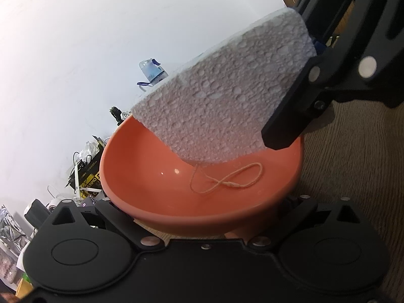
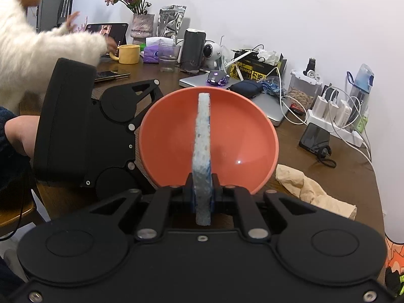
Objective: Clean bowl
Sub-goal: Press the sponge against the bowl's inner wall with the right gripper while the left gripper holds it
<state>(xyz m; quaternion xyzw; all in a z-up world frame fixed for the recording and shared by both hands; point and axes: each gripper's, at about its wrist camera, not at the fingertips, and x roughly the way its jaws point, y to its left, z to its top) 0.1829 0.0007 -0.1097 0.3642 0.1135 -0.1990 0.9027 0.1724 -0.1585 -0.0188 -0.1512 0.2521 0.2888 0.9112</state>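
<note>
Sponge upright inside bowl mid-table, string loop on bowl's bottom, crumpled paper right, laptop behind.

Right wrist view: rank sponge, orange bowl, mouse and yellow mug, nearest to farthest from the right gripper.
1. sponge: clamped in the right gripper, standing on edge.
2. orange bowl: just ahead, behind the sponge.
3. mouse: beyond the bowl's far rim, on the laptop.
4. yellow mug: far back left.
</note>
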